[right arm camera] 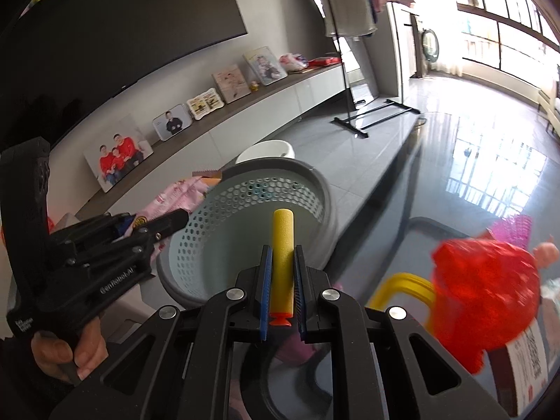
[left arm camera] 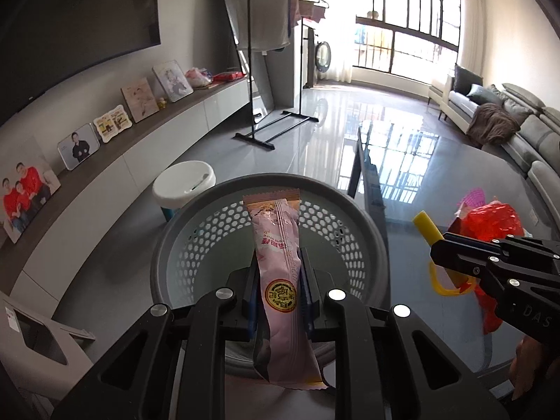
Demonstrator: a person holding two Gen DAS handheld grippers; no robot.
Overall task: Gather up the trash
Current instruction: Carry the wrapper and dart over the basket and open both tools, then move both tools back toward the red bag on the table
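Left gripper [left arm camera: 278, 273]: jaws clamped on a pink snack wrapper [left arm camera: 278, 280], which stands upright between the blue pads and bears a round yellow-and-red seal; its printed characters are too small to read. Seen from the right wrist view, this gripper's black body carries the white lettering "GenRobot.AI", and a hand [right arm camera: 64, 353] grips its handle at lower left.

Right gripper [right arm camera: 282, 280]: jaws clamped on a yellow foam dart [right arm camera: 282, 259] with an orange suction tip at its near end; the dart points away from the camera. In the left wrist view the letters "DAS" show on this gripper's side. Both grippers tilt downward toward a round grey perforated basket [left arm camera: 182, 245] with a dark rim, which stands on the glossy glass surface [left arm camera: 437, 182]; wrapper and dart are each held above or just before its opening.

To the right, on the surface, lie a crumpled red bag [right arm camera: 486, 301], a yellow ring-shaped piece [right arm camera: 402, 285] and a pink mesh item [right arm camera: 514, 225].

Farther off, on the tiled floor, stands a white bin [left arm camera: 183, 185]. A low cabinet [left arm camera: 140, 154] along the left wall carries framed photographs beneath a dark television. A clothes rack, a grey sofa [left arm camera: 518, 129] and bright windows close the far end.
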